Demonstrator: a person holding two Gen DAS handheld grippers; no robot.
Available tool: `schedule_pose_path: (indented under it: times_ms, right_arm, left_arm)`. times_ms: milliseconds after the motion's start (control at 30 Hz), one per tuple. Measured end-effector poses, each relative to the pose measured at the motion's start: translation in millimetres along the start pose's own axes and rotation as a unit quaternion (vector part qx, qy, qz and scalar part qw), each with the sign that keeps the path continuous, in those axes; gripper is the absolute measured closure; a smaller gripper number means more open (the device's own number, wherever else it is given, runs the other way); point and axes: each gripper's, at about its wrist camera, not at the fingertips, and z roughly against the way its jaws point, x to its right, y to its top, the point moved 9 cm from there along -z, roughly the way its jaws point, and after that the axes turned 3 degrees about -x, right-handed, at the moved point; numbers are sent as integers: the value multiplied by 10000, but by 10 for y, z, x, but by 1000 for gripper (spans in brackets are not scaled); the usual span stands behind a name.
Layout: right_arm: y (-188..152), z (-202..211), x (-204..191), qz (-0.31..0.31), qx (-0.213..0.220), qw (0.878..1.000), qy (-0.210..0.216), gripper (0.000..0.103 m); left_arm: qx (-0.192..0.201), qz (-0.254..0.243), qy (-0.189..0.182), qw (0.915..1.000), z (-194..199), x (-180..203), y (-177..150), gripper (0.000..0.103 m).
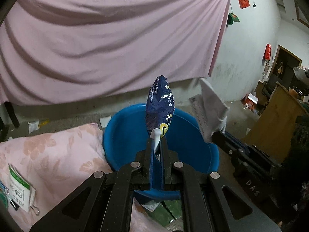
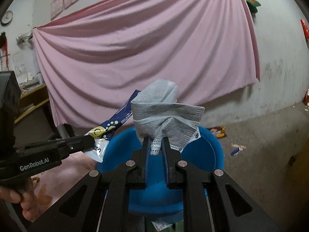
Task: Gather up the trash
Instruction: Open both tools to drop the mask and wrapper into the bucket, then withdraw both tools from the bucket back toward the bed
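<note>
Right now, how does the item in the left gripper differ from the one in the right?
The left gripper pinches a dark blue printed packet, glossy and crinkled; the right gripper pinches a grey face mask, soft, woven-looking and folded over itself. The packet is slim and stands up narrow; the face mask spreads wider than the fingers. Both are gripped at their lower end and held over the blue basin.

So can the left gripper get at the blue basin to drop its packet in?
Probably yes. The left gripper, shut on the blue packet, is just before the open blue basin, with nothing between.
</note>
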Motion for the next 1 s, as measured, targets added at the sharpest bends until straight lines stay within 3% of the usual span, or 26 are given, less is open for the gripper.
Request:
schedule_pose_path:
  times_ms: [167, 300, 433, 900, 967, 1000]
  right_arm:
    - [-110, -92, 32, -6, -271, 9996, -51, 91]
    - [-165, -133, 100, -64, -373, 9993, -43, 81]
    - [-203, -160, 156, -115, -399, 9991, -62, 77]
    - [-130, -117, 189, -7, -153, 9995, -288, 72]
    - [-106, -96, 175, 9, -92, 9995, -296, 67]
    - [-103, -84, 174, 1, -56, 9996, -288, 58]
  left_arm:
    - [-228, 45, -16, 9997, -67, 17, -21, 98]
    - [-377, 137, 38, 9992, -121, -29, -43, 79]
    - [-408, 241, 61, 9989, -120, -54, -75, 74]
    - [-349, 434, 321, 9979, -78, -184, -73, 59]
    - [-308, 482, 357, 9977, -44, -218, -70, 56]
    - [-291, 506, 374, 9976, -24, -238, -72, 55]
